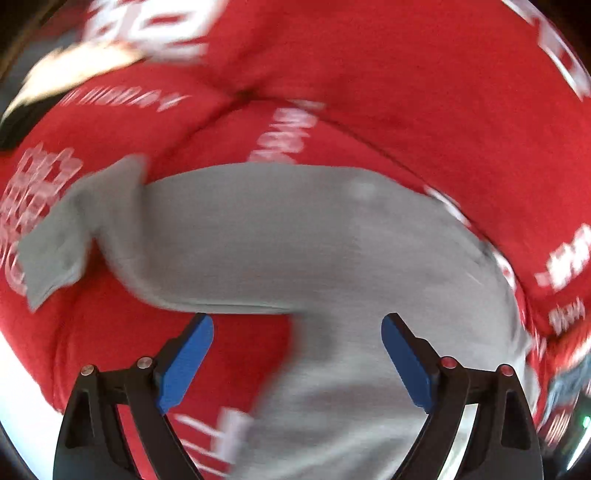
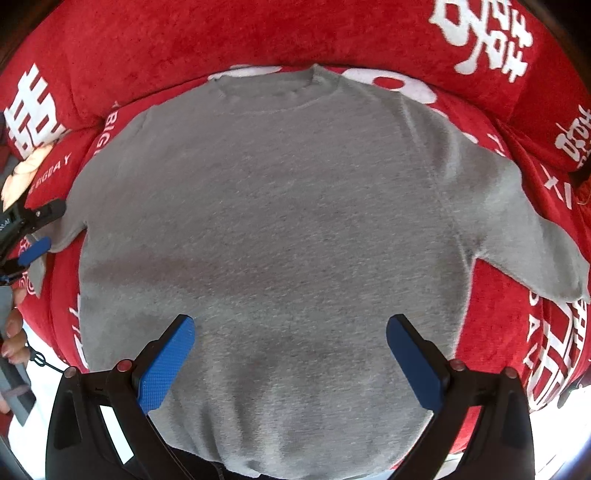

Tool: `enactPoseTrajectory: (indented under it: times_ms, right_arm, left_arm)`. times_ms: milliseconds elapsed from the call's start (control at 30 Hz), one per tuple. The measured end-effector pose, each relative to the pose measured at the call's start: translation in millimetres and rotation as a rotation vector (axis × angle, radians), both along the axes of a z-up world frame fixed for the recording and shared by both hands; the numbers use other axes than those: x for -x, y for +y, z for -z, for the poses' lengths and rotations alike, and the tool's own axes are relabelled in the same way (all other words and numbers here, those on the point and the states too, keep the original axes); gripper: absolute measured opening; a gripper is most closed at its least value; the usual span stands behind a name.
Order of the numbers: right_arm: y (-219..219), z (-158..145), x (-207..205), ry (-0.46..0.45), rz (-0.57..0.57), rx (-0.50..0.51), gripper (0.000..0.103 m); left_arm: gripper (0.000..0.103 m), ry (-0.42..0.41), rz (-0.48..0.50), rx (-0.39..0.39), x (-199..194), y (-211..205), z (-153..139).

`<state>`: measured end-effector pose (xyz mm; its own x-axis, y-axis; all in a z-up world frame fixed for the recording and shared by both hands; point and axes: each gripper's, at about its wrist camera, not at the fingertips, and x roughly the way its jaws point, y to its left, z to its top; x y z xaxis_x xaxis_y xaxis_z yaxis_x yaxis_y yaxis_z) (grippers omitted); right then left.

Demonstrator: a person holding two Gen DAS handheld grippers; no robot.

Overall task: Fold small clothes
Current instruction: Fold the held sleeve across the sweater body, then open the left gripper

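A small grey sweater (image 2: 280, 221) lies flat on a red cloth (image 2: 147, 44) with white print, collar at the far side and a sleeve (image 2: 535, 236) spread out to the right. My right gripper (image 2: 291, 332) is open and empty above the sweater's lower part. My left gripper (image 1: 297, 332) is open and empty over the sweater's left side (image 1: 295, 240), with the left sleeve (image 1: 70, 229) ahead on the left. The left wrist view is blurred. The left gripper also shows at the left edge of the right wrist view (image 2: 35, 249).
The red cloth covers a cushioned seat with a raised back (image 2: 258, 33) behind the sweater. A person's hand (image 2: 13, 332) shows at the left edge. A white surface (image 1: 22, 398) lies beyond the cloth's near left edge.
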<state>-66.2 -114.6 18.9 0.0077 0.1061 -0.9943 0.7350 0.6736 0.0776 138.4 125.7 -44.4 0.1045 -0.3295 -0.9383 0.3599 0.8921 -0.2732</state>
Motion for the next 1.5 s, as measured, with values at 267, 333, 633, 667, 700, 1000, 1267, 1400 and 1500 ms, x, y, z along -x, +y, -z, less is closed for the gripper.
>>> enactPoseTrajectory:
  times_ms: [267, 333, 633, 667, 700, 1000, 1267, 1400, 1500]
  right_arm:
    - [33, 14, -29, 0.028, -0.084, -0.031, 0.103]
    - [42, 17, -36, 0.039, -0.106, -0.036, 0.103]
    - [58, 4, -57, 0.008, -0.148, -0.021, 0.103]
    - [57, 3, -57, 0.001, -0.146, -0.018, 0.103]
    - [56, 1, -55, -0.006, -0.141, -0.014, 0.103]
    - [21, -5, -15, -0.028, -0.002, 0.006, 0.103]
    - [-14, 2, 33, 0.004, 0.119, -0.001, 0.103]
    - [-21, 7, 47, 0.019, 0.149, -0.011, 0.103]
    - [-23, 4, 45, 0.015, 0.128, 0.003, 0.103]
  left_arm:
    - [0.092, 0.072, -0.257, 0.094, -66, 89, 38]
    - [0.092, 0.047, -0.271, 0.117, -74, 85, 35]
    - [0.006, -0.117, -0.313, 0.039, -90, 70, 7]
    - [0.006, -0.160, -0.277, 0.041, -86, 64, -4]
    - [0.006, -0.205, -0.233, 0.047, -80, 56, -17]
    - [0.006, -0.346, 0.208, 0.205, 7, -71, -77]
    - [0.025, -0.227, 0.465, 0.062, 96, -156, -6]
    - [0.085, -0.276, 0.429, -0.018, 105, -142, 3]
    - [0.085, -0.271, 0.424, -0.038, 98, -120, -5]
